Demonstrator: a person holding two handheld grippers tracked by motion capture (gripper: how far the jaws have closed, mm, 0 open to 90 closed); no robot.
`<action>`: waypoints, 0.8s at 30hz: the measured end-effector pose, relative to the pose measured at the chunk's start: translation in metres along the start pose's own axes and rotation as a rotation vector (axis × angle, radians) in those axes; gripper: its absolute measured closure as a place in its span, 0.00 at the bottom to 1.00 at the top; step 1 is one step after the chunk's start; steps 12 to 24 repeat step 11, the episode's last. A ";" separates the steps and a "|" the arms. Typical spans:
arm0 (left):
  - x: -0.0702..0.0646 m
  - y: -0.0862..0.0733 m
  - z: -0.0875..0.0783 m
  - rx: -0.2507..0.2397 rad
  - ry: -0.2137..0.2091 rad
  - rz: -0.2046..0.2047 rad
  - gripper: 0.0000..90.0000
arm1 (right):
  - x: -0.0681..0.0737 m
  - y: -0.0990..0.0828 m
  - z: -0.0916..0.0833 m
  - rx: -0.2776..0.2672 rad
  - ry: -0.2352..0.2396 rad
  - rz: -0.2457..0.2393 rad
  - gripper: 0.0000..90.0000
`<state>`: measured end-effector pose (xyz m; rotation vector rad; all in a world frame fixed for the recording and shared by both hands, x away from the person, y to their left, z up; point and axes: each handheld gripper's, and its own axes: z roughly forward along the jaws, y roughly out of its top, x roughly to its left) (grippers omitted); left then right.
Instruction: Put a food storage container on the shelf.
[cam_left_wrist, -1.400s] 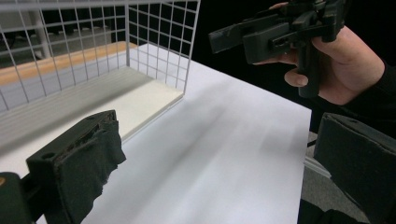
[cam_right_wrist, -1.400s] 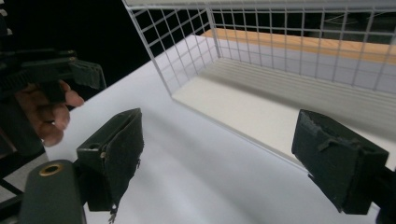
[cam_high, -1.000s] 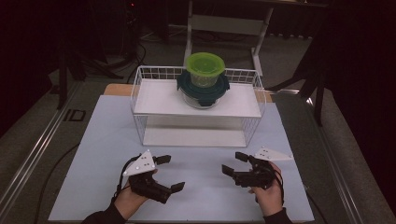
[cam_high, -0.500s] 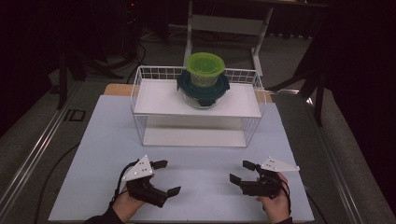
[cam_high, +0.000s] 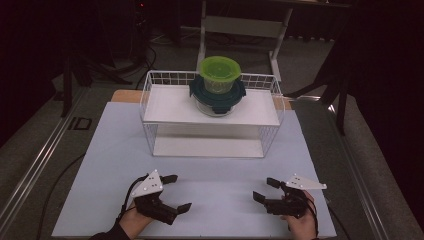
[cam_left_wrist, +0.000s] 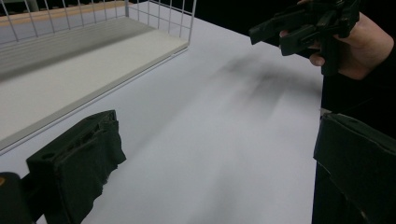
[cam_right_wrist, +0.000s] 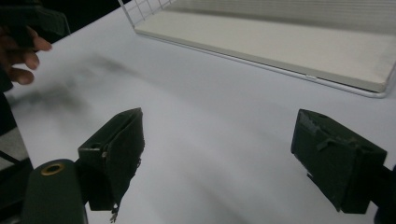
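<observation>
Two grippers, left (cam_high: 177, 192) and right (cam_high: 266, 189), gape empty over the mat's (cam_high: 215, 172) near edge in the high view; stacked containers (cam_high: 218, 86) sit on the rack (cam_high: 150, 112) beyond. Left gripper view: jaws apart, rack (cam_left_wrist: 70, 70) ahead. Right gripper view: jaws wide, rack (cam_right_wrist: 280, 42) ahead.

A green-lidded container (cam_high: 220, 75) stands stacked upright on a teal-lidded container (cam_high: 217, 97).
</observation>
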<state>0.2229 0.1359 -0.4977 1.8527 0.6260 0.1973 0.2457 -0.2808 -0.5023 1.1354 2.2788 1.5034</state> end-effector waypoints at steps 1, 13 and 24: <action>0.001 0.000 0.000 0.002 0.001 0.005 0.01 | -0.002 -0.001 0.000 -0.007 0.001 -0.003 0.19; 0.003 -0.001 -0.002 -0.016 0.001 -0.011 0.01 | -0.010 -0.005 0.000 -0.005 -0.020 0.024 0.19; 0.003 -0.001 -0.002 -0.016 0.001 -0.011 0.01 | -0.010 -0.005 0.000 -0.005 -0.020 0.024 0.19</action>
